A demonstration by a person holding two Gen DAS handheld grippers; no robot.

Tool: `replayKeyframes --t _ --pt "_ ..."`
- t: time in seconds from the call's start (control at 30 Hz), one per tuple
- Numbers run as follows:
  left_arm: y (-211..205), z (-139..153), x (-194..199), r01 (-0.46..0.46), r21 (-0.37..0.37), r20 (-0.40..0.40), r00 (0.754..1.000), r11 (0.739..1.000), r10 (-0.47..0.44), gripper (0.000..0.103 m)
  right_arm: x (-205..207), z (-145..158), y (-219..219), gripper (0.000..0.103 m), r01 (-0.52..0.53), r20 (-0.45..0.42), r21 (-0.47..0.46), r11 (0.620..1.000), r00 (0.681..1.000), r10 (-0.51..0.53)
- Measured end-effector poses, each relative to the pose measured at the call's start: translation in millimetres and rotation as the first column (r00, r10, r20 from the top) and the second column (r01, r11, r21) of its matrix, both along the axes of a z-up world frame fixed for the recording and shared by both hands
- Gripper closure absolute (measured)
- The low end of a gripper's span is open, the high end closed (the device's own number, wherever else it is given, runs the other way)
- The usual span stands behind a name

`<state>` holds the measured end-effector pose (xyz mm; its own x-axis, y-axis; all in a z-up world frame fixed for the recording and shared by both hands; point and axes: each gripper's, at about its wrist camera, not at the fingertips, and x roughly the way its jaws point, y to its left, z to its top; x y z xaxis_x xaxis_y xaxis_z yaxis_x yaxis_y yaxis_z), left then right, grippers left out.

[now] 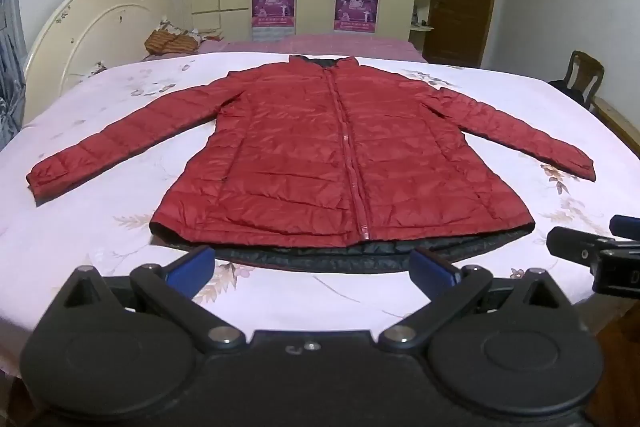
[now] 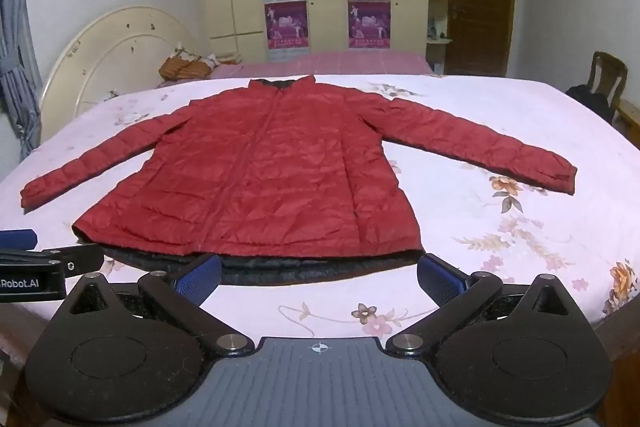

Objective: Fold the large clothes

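Note:
A red quilted jacket [image 1: 320, 155] [image 2: 256, 171] lies flat and zipped on the bed, both sleeves spread outward, collar at the far side. Its dark lining shows as a strip under the near hem. My left gripper [image 1: 312, 273] hovers open just short of that hem, blue pads wide apart with nothing between them. My right gripper [image 2: 320, 281] stands open the same way at the hem's near edge, nothing between its pads. In each wrist view the other gripper shows at the side edge: the right one [image 1: 600, 247], the left one [image 2: 40, 259].
The bed carries a pale pink floral sheet [image 1: 100, 227] [image 2: 520, 227]. A cream round headboard [image 1: 92, 23] stands at the left, a bundle of cloth [image 1: 172, 41] beyond the jacket. A wooden chair [image 2: 606, 75] sits at the right. Wardrobe with posters and a brown door lie behind.

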<state>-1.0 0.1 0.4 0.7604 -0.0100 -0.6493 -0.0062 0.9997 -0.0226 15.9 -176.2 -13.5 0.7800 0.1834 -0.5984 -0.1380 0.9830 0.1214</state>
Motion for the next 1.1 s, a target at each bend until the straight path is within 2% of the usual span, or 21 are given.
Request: replayKeyframes --t 1.1 --pt "3.0 3.5 3.3 -0.013 0.005 -0.010 1.000 1.000 0.013 0.000 3.6 0.8 0.2 0.000 0.001 -0.004 -0.004 1.000 1.000 -0.001"
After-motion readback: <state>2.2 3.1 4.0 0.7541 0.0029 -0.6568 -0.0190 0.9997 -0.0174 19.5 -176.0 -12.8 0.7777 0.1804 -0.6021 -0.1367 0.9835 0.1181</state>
